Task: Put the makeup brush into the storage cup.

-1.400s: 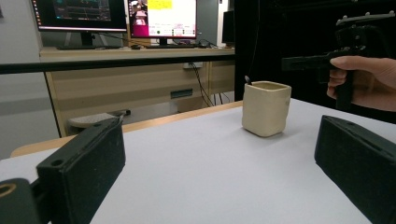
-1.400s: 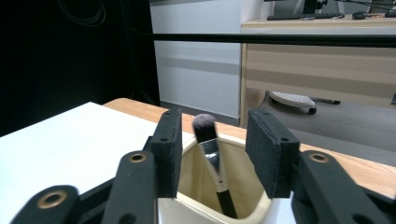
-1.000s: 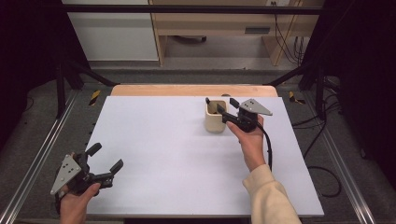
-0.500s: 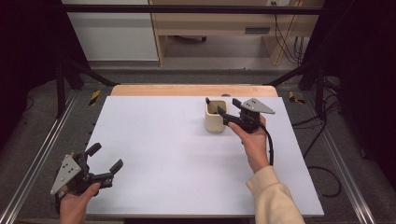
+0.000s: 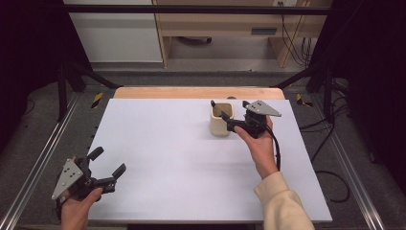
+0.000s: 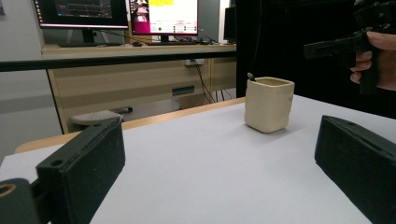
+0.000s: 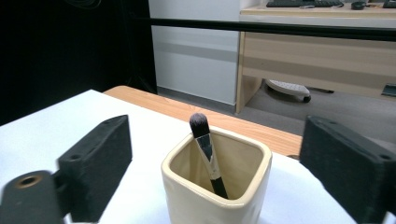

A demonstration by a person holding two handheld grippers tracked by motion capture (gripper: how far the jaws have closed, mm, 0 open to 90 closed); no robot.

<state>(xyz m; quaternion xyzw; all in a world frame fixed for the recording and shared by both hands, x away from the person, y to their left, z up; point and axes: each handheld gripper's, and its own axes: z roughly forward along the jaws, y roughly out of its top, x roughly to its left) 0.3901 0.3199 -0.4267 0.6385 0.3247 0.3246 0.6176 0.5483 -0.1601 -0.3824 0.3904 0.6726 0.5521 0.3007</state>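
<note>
Leaned bristles-up, handle-down in a glossy cream, square-mouthed ceramic cup [image 7: 217, 186]: a slim black makeup brush [image 7: 208, 156]. Just opened wide around it, empty: right gripper [image 7: 219, 168]. Spread wide too, holding nothing: left gripper [image 6: 219, 172].

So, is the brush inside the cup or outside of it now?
Inside. The brush stands in the cream cup, bristles up, leaning on the inner wall. The right claw is open around the cup, its pads apart from the brush.

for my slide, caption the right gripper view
Open claw flanks a cream cup holding a brush.
</note>
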